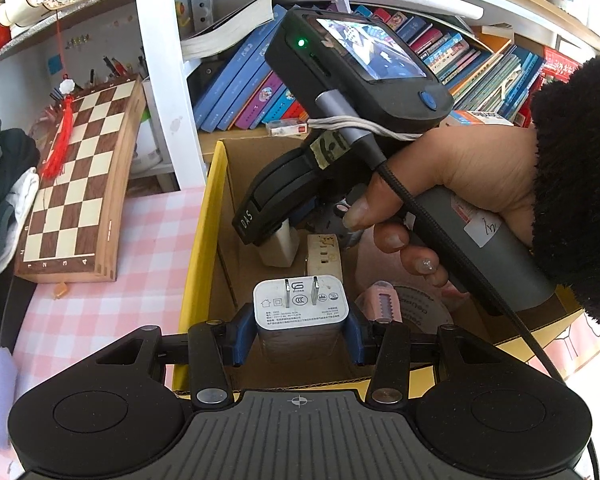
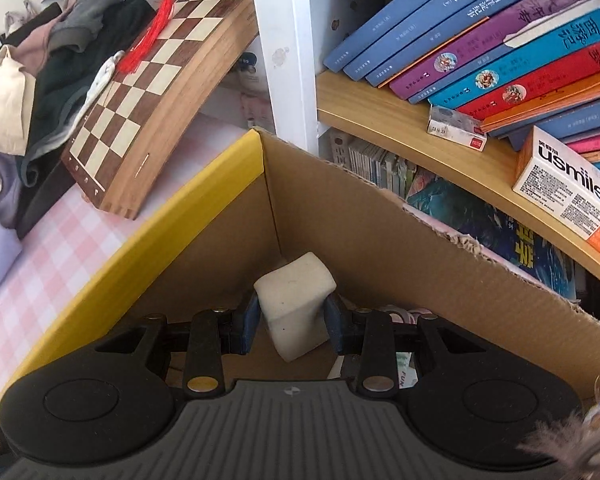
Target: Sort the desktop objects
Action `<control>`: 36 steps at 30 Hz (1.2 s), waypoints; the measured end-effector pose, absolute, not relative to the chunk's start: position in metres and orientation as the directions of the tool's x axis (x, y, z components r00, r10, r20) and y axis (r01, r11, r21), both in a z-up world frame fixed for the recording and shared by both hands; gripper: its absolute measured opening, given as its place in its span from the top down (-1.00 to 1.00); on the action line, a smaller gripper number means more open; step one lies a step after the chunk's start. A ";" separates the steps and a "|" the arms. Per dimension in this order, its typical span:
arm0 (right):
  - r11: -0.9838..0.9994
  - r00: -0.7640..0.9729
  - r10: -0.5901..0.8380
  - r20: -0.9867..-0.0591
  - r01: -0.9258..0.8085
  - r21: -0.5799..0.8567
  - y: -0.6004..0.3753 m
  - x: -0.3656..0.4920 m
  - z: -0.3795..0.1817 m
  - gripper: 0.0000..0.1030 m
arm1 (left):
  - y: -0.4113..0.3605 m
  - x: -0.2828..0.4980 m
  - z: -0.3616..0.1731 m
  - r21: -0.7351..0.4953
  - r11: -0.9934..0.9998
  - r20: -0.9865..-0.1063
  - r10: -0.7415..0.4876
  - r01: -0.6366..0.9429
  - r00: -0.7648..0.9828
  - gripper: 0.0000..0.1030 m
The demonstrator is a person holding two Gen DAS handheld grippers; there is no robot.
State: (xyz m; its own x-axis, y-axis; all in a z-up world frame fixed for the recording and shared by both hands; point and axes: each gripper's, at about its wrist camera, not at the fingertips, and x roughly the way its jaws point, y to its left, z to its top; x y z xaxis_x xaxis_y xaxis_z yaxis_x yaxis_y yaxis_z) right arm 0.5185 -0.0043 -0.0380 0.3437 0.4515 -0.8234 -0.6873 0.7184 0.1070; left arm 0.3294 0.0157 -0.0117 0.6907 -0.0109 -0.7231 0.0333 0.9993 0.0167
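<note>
My left gripper point(image 1: 300, 334) is shut on a white plug charger point(image 1: 300, 306), prongs facing the camera, held over the near end of a yellow-rimmed cardboard box point(image 1: 198, 248). My right gripper point(image 2: 290, 322) is shut on a cream-white block-shaped charger point(image 2: 296, 300), deep in the far corner of the same cardboard box point(image 2: 204, 200). In the left wrist view the right gripper point(image 1: 278, 216) reaches down into the box, held by a hand point(image 1: 452, 188) in a black fluffy sleeve. A white power strip point(image 1: 322, 256) and a pink clip point(image 1: 384, 304) lie in the box.
A wooden chessboard point(image 1: 80, 176) with a red tassel leans at the left on the pink checked tablecloth point(image 1: 112, 292). Shelves of books point(image 2: 480, 52) stand behind the box, with a usmile carton point(image 2: 568, 184). Clothes point(image 2: 40, 92) are piled at the far left.
</note>
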 end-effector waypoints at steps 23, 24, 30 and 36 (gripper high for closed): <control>0.761 0.467 0.526 -0.711 -0.631 0.149 -0.057 0.471 0.041 -0.31 | -0.003 0.307 0.019 0.072 0.995 -0.609 -0.010 0.068 0.793 -0.53; 0.766 0.476 0.525 -0.705 -0.626 0.147 -0.060 0.467 0.045 -0.31 | -0.003 0.303 0.021 0.077 0.994 -0.600 -0.012 0.072 0.800 -0.54; 0.803 0.539 0.518 -0.664 -0.574 0.159 -0.082 0.436 0.067 -0.32 | 0.000 0.274 0.034 0.092 0.991 -0.562 -0.025 0.093 0.827 -0.58; 0.834 0.594 0.497 -0.632 -0.529 0.158 -0.106 0.393 0.086 -0.32 | 0.013 0.241 0.046 0.088 0.991 -0.543 -0.033 0.096 0.839 -0.59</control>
State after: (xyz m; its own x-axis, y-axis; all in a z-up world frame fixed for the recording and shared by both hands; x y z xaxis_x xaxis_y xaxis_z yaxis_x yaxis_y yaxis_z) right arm 0.3929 -0.1064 0.0857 0.5945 0.4967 -0.6324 -0.5291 0.8338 0.1576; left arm 0.2406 0.0135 0.0461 0.8392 -0.0332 -0.5429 0.0964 0.9914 0.0883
